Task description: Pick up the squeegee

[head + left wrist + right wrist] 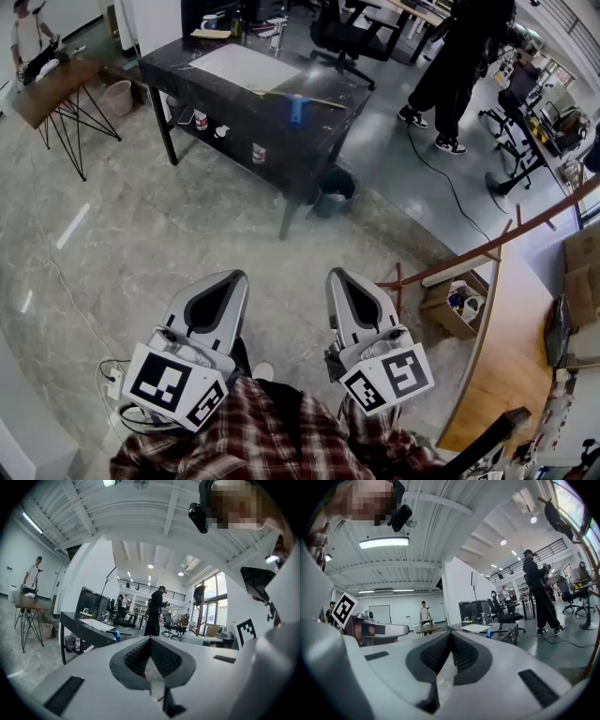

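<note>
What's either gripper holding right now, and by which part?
Nothing. Left gripper and right gripper are both shut, empty; the blue-handled squeegee lies untouched on the black table.

- Squeegee [296,107]: blue head, pale handle.
- Surface [323,117]: black, carrying a white sheet [246,67].
- Floor [141,234]: grey, marbled.
- Left gripper [234,277] and right gripper [336,275]: light grey shells, black ribbed jaws, black-and-white square markers.
- Shirt [253,436]: red, white and dark plaid.

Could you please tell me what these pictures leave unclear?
- Squeegee, head view: too far and small; only its blue part reads clearly.
- Bottles under the table, head view: too small to identify.
- Bin, head view: partly hidden under the table.
</note>
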